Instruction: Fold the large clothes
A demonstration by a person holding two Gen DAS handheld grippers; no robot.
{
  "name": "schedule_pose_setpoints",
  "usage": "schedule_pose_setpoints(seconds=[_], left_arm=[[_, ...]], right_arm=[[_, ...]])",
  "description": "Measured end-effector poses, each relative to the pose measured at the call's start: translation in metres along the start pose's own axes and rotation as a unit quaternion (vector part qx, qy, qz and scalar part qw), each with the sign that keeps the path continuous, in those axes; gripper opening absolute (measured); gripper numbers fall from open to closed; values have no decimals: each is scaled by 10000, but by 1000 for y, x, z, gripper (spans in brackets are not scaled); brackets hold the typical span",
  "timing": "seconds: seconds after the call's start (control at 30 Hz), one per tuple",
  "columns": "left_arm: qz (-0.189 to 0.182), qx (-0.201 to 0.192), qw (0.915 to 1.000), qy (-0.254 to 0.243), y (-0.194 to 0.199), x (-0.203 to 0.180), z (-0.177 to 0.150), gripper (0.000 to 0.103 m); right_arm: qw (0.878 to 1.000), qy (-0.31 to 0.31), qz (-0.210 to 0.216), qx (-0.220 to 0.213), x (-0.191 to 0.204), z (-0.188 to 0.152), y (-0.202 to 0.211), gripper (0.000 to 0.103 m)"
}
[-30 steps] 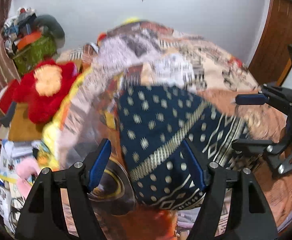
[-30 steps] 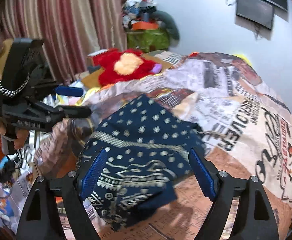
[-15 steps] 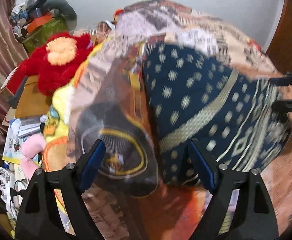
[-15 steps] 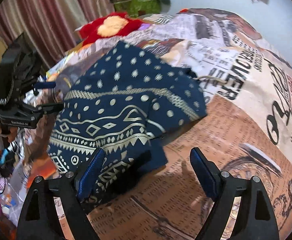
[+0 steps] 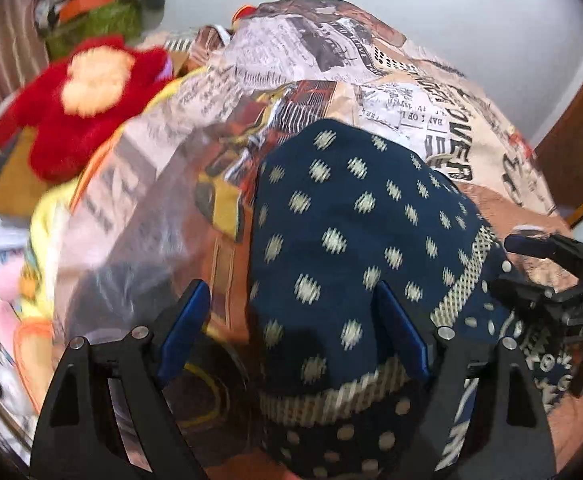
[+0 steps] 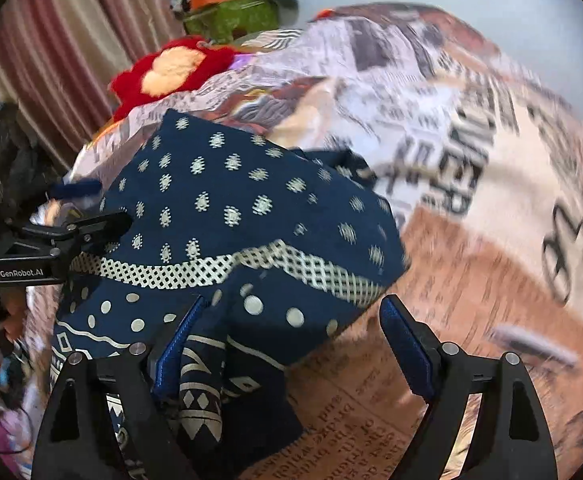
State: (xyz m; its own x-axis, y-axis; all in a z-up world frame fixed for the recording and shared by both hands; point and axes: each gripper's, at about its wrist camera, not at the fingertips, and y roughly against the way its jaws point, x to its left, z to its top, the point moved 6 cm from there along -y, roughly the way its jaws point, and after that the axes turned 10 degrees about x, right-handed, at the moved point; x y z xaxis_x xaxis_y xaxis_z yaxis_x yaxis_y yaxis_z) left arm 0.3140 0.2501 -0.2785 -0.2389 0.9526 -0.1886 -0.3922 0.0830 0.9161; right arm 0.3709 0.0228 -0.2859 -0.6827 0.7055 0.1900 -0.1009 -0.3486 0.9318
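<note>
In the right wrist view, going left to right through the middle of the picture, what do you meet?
Left gripper → navy patterned cloth → newspaper-print bedspread.

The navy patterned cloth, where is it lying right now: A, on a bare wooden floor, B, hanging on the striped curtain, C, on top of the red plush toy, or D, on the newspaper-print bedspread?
D: the navy patterned cloth lies on the newspaper-print bedspread, apart from the red plush toy.
</note>
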Motion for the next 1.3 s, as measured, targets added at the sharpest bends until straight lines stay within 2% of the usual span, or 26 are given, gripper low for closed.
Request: schedule_pose_setpoints(seconds=[0.1,0.13,0.2,0.33,0.4,0.6,0.7,0.8,0.93,1.07,1.2,1.3], left_arm=[[296,-111,9995,-17,17,3,-6,85],[501,-193,9985,-57,28,4,-7,85],[674,-380,9969,-127,47,4,-8,85],[745,-952,9924,-230,104,-10,-8,85],[696,-1365,9876,-330,142,-24,-12,85],[377,-2532,9651,-558,248,-68,-32,85],[226,-3029,9501,-710,297,-92,-51,85],[247,-3491,9327,-873,334,-113,-76,85],[235,-3951,9140,-895,366,-131,-111,85],[379,-4226,9015,-847,378,-140,-139,85],[335,-4298,8982,-857,377,-140,-157,86],[331,-4209,9030,-794,373,-137,-165,87]], right_arm=[[9999,-86,-23,-114,-7,-2,19,86],[9997,-82,-100,-191,-7,-3,27,86],[9985,-47,-307,-442,-3,-4,49,86],[9924,135,-433,-1141,17,-7,106,86],[9875,203,-400,-1512,32,-11,139,86],[9657,388,-283,-2553,74,-28,228,86],[9503,458,-231,-3070,96,-44,272,86],[9307,558,-241,-3606,120,-67,314,86],[9081,585,-286,-4136,144,-101,351,86],[8921,466,-485,-4467,162,-134,366,87],[8866,273,-615,-4576,171,-157,368,95],[8867,143,-743,-4561,173,-175,366,97]])
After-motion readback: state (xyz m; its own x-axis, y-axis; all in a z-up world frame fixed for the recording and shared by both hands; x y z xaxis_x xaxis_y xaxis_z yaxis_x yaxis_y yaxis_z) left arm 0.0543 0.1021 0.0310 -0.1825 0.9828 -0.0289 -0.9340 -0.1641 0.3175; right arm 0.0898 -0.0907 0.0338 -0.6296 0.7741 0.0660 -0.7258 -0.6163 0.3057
